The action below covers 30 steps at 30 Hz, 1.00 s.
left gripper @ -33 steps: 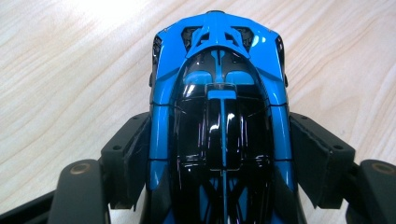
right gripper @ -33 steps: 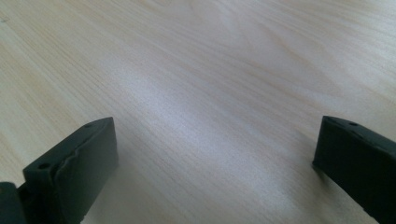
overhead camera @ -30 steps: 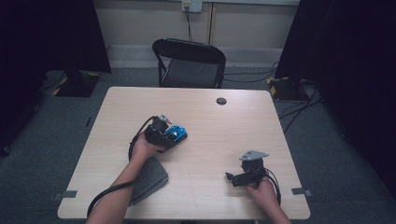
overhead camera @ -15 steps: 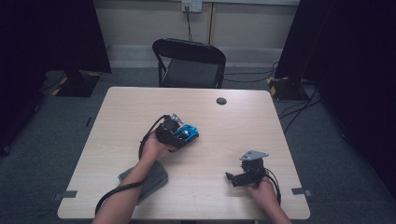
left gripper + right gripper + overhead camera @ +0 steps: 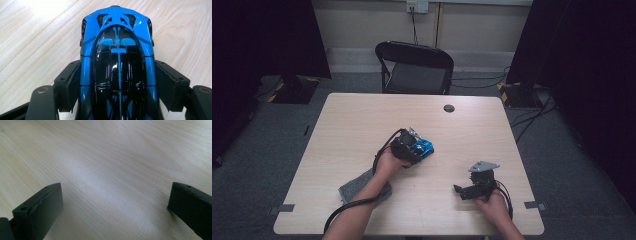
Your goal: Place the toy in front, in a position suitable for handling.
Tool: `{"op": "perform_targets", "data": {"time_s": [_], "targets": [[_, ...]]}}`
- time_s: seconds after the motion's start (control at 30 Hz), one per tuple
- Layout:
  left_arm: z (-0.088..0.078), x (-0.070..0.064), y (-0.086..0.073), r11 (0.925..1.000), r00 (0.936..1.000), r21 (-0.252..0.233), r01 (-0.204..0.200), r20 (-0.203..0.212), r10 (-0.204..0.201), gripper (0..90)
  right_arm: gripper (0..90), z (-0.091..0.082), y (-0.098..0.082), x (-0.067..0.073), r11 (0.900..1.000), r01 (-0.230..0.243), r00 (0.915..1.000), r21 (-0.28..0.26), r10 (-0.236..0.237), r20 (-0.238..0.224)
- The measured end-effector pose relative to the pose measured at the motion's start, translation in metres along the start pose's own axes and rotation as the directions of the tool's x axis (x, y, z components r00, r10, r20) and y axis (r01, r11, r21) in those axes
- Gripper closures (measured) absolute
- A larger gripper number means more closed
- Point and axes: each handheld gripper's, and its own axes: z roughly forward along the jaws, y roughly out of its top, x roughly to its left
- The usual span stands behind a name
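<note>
In the high view there is one pale wooden desk (image 5: 362,125), and on it one small blue-and-black toy car (image 5: 424,148), one grey folded cloth (image 5: 357,187) and one small round dark disc (image 5: 449,108). The toy car sits near the middle of the desk, at the front of the left gripper (image 5: 412,146), which the person's left hand (image 5: 387,162) holds. The cloth lies near the desk's front edge, partly under the left forearm. The right gripper (image 5: 462,191), with a grey three-cornered plate on top, rests in the right hand (image 5: 492,202) near the front right of the desk, well apart from the car. One black folding chair (image 5: 414,67) stands behind the desk. No container is on the desk.

In the left gripper view, the one toy car (image 5: 117,65) lies lengthwise between the two black fingers (image 5: 68,85), its glossy black roof up and its far end pointing away over the wood. Both pads press against the car's blue flanks, so the fingers grip the car at a fairly wide spread.

In the right gripper view, the two black fingers (image 5: 41,210) stand wide apart over bare desk wood (image 5: 112,170), holding and touching nothing.
</note>
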Motion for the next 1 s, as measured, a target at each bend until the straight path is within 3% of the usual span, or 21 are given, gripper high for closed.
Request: {"op": "perform_targets", "data": {"time_s": [0.77, 0.9, 1.0], "targets": [[0.000, -0.002, -0.001, 0.9998, 0.9998, 0.011, -0.018, -0.012, 0.018, 27.5, 0.0, 0.000, 0.000, 0.000, 1.000, 0.000, 1.0000, 0.000, 0.000, 0.000], [-0.005, -0.003, 0.000, 0.9992, 0.9999, -0.041, 0.006, -0.014, -0.007, 21.9, 0.0, 0.000, 0.000, 0.000, 1.000, -0.001, 1.0000, 0.000, 0.001, 0.000], [-0.010, -0.002, 0.002, 0.9986, 0.9998, -0.054, -0.003, -0.021, 0.002, 19.4, 0.0, 0.000, 0.000, 0.000, 1.000, 0.000, 1.0000, 0.000, 0.000, 0.000]]}}
